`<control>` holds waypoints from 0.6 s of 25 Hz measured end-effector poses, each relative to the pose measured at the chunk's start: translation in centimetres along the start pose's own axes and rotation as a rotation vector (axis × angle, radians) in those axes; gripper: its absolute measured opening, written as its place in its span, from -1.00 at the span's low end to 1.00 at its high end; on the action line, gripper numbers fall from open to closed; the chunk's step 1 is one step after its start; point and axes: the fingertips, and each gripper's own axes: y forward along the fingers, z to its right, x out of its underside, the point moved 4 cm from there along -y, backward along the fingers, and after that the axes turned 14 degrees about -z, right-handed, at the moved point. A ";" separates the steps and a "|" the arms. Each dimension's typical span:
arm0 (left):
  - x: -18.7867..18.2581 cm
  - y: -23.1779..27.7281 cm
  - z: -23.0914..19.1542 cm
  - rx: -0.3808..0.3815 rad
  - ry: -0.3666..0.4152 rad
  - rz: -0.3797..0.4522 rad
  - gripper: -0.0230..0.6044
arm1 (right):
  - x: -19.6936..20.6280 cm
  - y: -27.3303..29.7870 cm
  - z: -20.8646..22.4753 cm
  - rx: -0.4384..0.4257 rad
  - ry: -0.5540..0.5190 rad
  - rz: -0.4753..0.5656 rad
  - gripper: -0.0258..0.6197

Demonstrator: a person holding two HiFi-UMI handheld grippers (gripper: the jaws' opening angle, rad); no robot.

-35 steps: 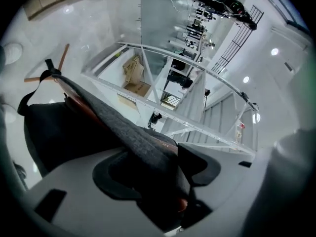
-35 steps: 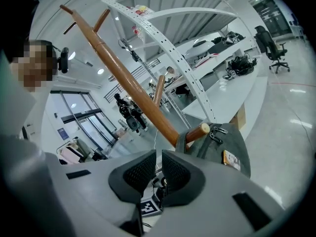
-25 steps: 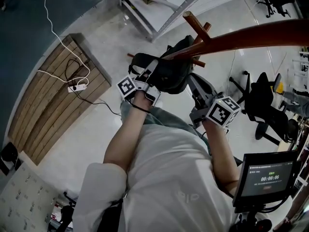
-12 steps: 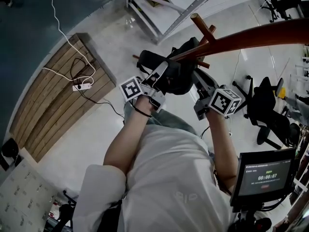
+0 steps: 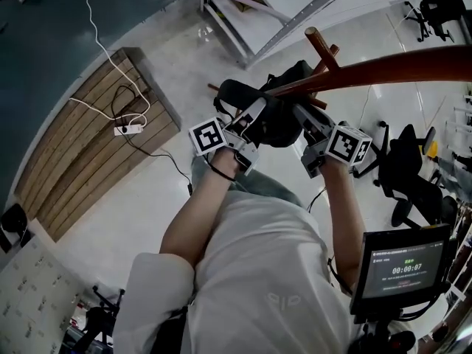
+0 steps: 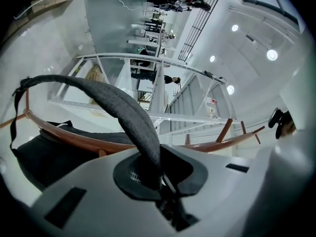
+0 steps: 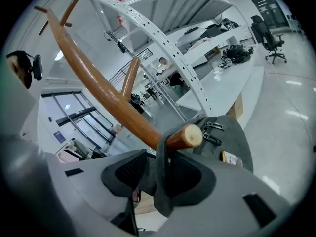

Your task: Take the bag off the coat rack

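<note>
Bag (image 5: pixel 279 120): dark, hanging on a coat rack (image 5: pixel 383 68) peg (image 7: pixel 185 136).
Writing: monitor (image 5: pixel 402 268) reads 00:00:07.
My left gripper (image 6: pixel 148 174): clamped on grey strap (image 6: pixel 123 107).
My right gripper (image 7: pixel 158 177): jaws opening, strap loose between them.

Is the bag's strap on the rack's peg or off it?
On: the strap hangs looped over the wooden peg.

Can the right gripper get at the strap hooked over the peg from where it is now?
Probably yes. The strap hangs off the peg straight down between the jaws of the right gripper, which are opening and not pressing it. Nothing else stands in the way.
</note>
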 end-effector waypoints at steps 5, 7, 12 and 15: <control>-0.7 -0.2 -0.4 -0.007 0.015 -0.006 -0.82 | -0.3 1.3 0.0 -0.057 0.039 -0.029 -0.48; -0.9 -0.2 -0.7 -0.008 0.009 -0.010 -0.82 | -0.4 1.9 0.0 -0.092 0.048 -0.058 -0.48; -0.9 0.3 -0.3 -0.010 0.022 -0.024 -0.82 | -0.6 2.6 -0.4 -0.093 0.014 -0.117 -0.48; -0.5 0.7 0.2 -0.021 0.082 -0.053 -0.82 | -0.4 3.0 -0.5 -0.057 -0.001 -0.139 -0.48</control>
